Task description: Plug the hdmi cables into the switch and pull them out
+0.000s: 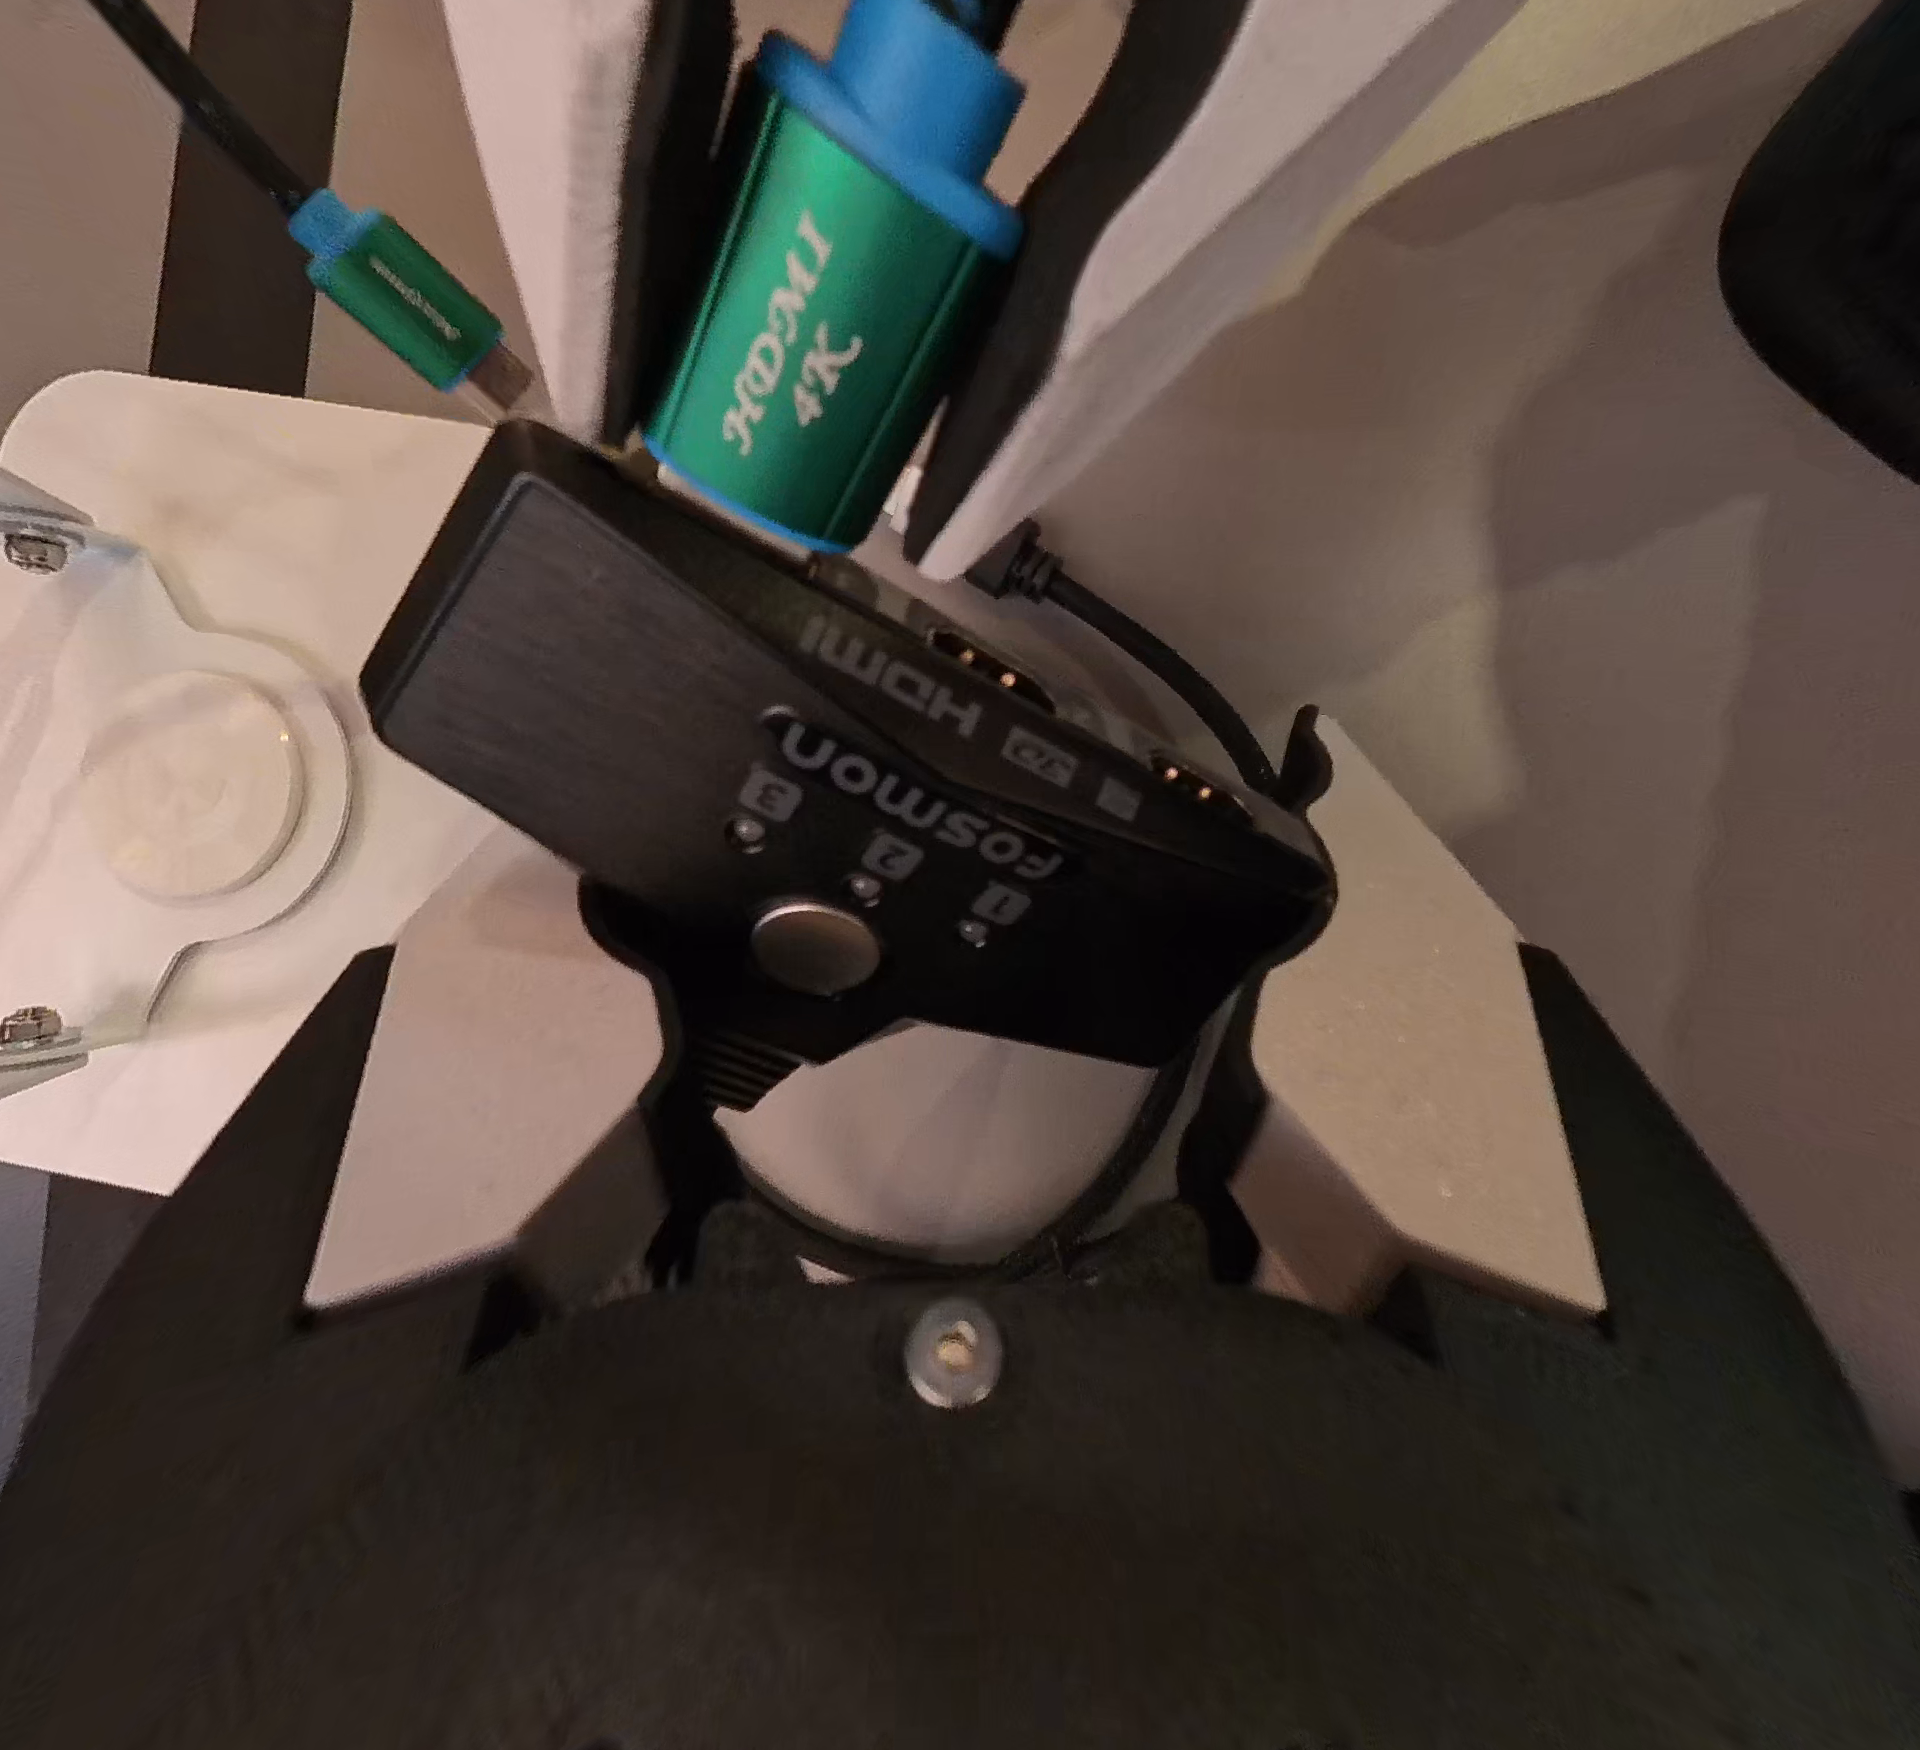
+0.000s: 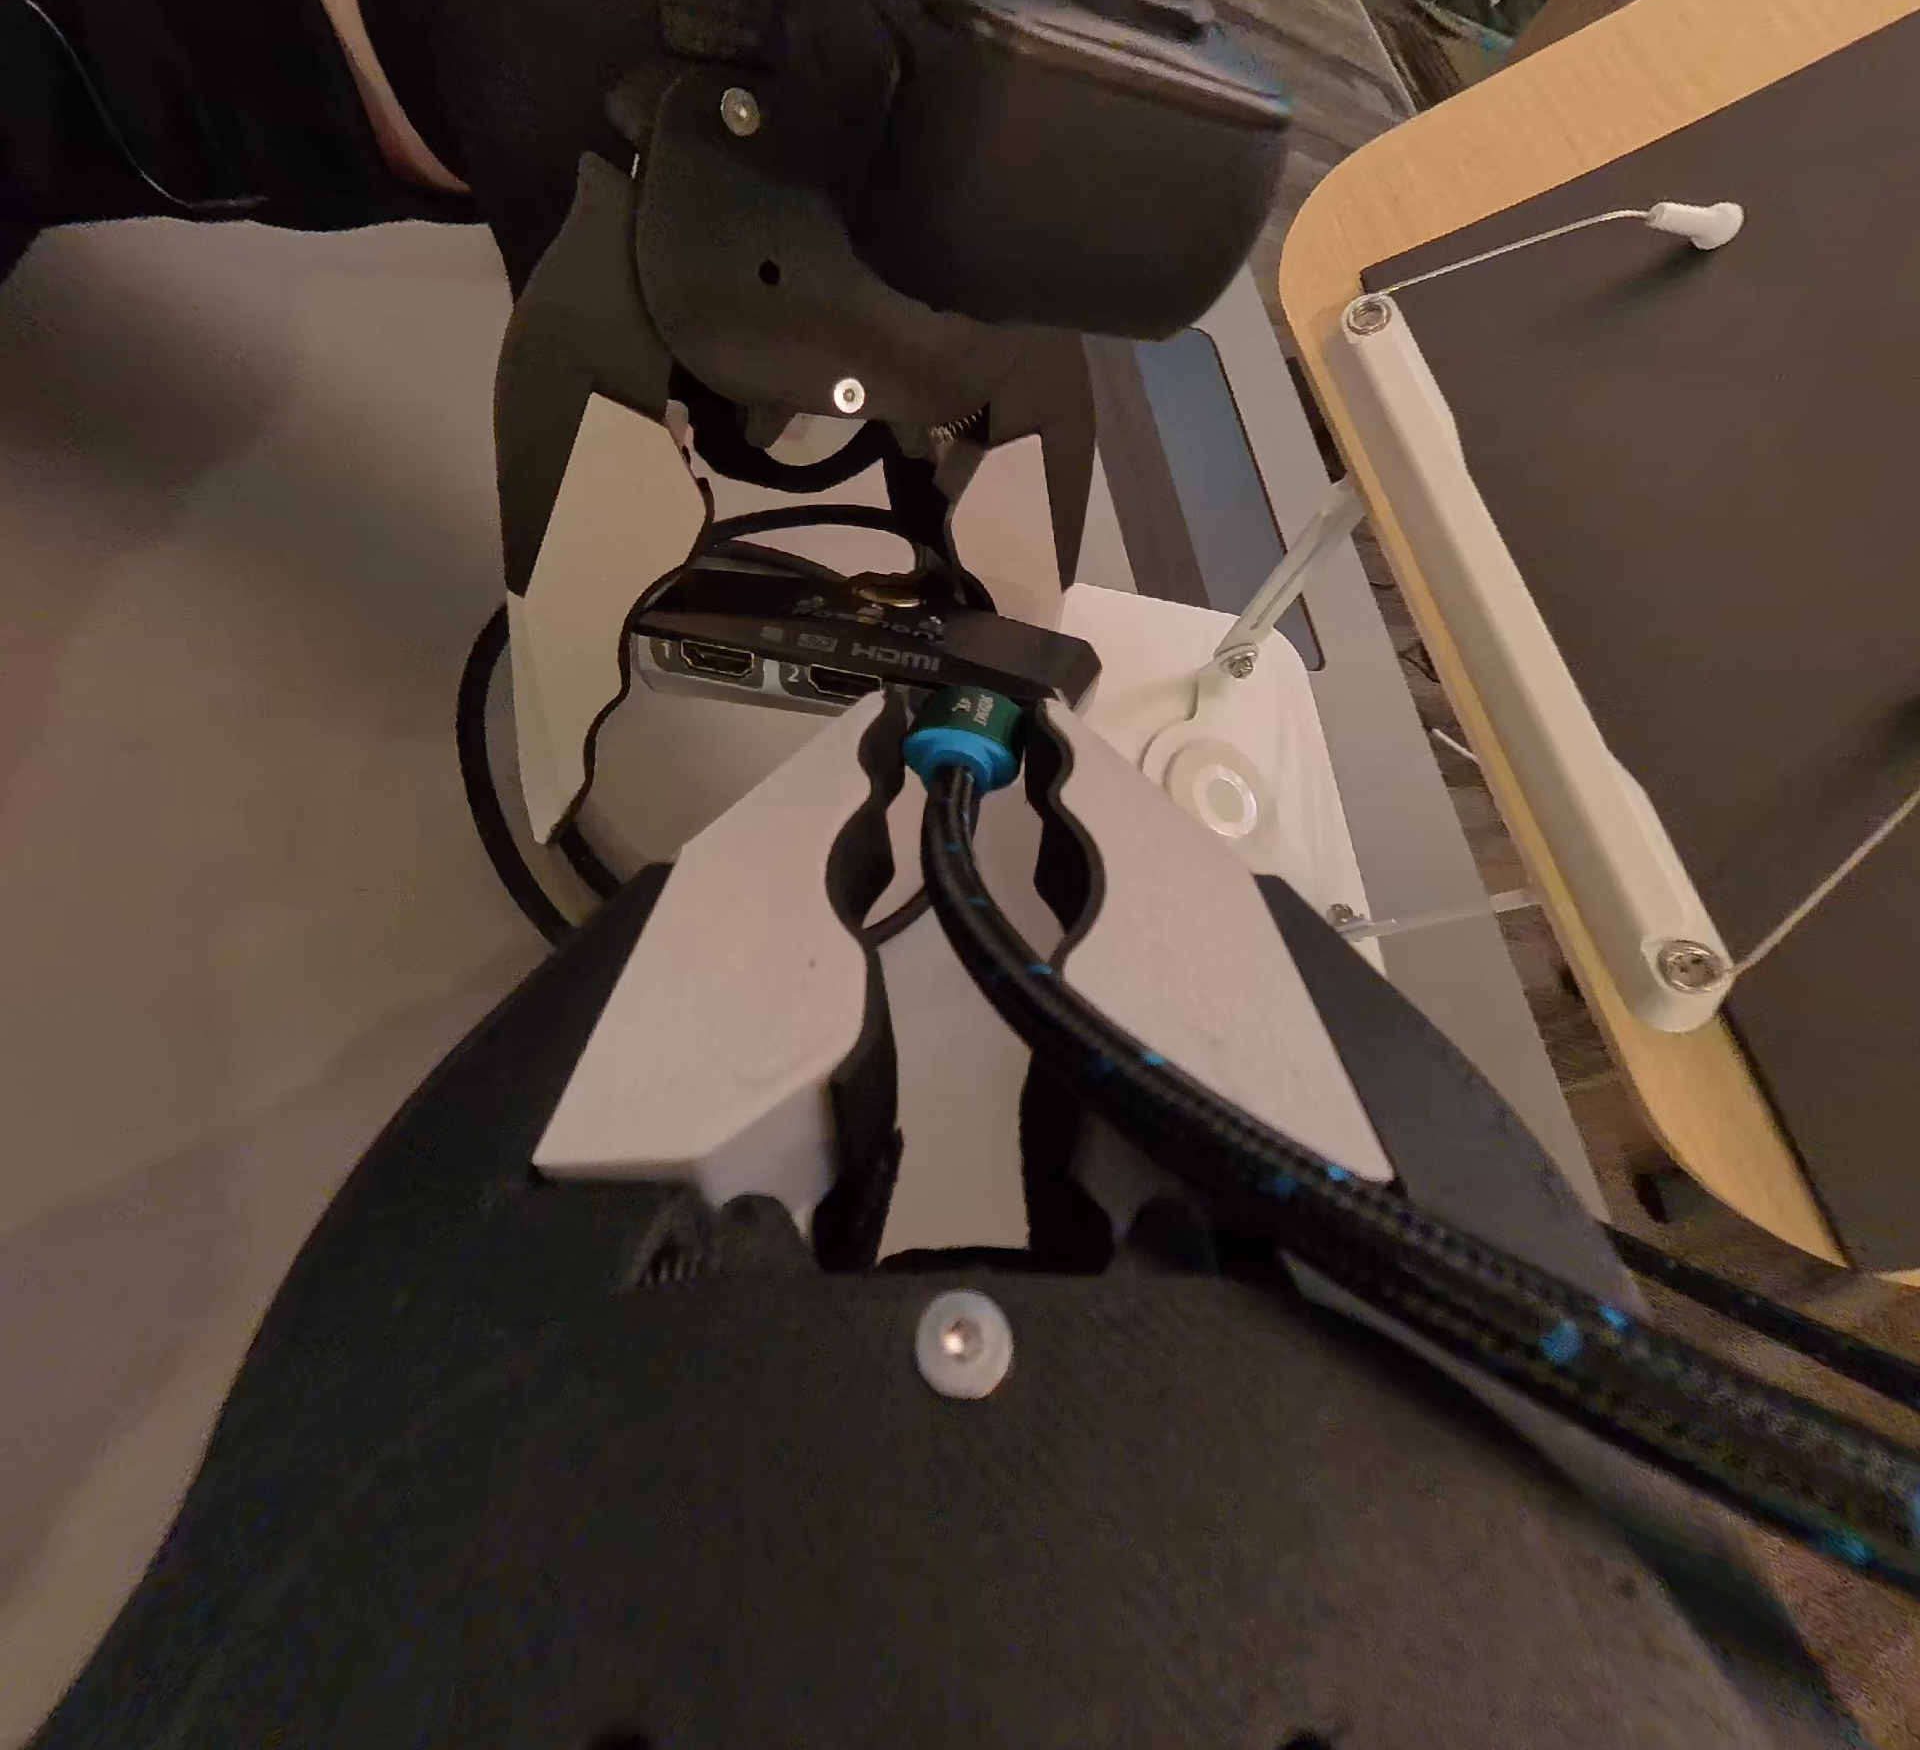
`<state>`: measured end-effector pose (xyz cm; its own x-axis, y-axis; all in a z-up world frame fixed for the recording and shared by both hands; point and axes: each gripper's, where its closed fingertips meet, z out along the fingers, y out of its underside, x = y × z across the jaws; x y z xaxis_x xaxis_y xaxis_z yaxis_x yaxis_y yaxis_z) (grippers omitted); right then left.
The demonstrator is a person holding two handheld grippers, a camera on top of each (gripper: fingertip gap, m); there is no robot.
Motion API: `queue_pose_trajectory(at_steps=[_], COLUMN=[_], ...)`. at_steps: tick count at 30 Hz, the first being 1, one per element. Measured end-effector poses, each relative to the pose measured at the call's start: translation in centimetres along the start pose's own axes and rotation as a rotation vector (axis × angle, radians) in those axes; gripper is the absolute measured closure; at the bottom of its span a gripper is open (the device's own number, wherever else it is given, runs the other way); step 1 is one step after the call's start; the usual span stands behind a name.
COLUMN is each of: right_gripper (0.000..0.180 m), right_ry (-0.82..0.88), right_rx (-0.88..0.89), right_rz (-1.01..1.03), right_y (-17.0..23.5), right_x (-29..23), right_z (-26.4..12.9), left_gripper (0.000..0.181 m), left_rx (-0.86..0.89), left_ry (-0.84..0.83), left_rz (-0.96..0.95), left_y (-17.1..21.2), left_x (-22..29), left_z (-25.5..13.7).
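The black HDMI switch (image 1: 644,692) sits between my left gripper's (image 1: 935,827) white fingers (image 1: 1403,1025), which are shut on its two ends. A green HDMI plug (image 1: 831,298) with a blue collar is in the third port, with a sliver of metal showing. My right gripper (image 2: 961,713) is shut on that plug (image 2: 971,711), and its black-and-blue braided cable (image 2: 1143,1035) trails back over the right finger. In the right wrist view the switch (image 2: 935,646) shows ports one and two empty. A second green plug (image 1: 400,292) lies free at the back left.
A white mount with a clear disc (image 1: 197,796) lies just left of the switch. A thin black cord (image 1: 1143,640) runs from the switch's right side. A wooden board with a black panel (image 2: 1662,505) and a white bracket (image 2: 1507,661) stands to the right. A person's dark sleeve (image 2: 187,17) is behind. My hands' fingertips stand some 8 cm from each other.
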<state>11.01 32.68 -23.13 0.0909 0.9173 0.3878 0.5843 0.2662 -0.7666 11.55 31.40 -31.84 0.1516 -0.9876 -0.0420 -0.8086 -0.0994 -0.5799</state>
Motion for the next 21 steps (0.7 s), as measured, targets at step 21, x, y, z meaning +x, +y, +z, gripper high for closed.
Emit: queue_pose_trajectory(at_steps=[21], right_gripper=[0.160], right_ry=[0.033], right_rx=[0.034], right_rz=[0.110], right_y=[-0.1], right_x=[1.0], right_z=[-1.4], left_gripper=[0.067], left_rx=[0.076], left_ry=[-0.037], left_rz=[-0.009], left_y=[-1.8], left_x=[-0.3], left_z=[-0.4])
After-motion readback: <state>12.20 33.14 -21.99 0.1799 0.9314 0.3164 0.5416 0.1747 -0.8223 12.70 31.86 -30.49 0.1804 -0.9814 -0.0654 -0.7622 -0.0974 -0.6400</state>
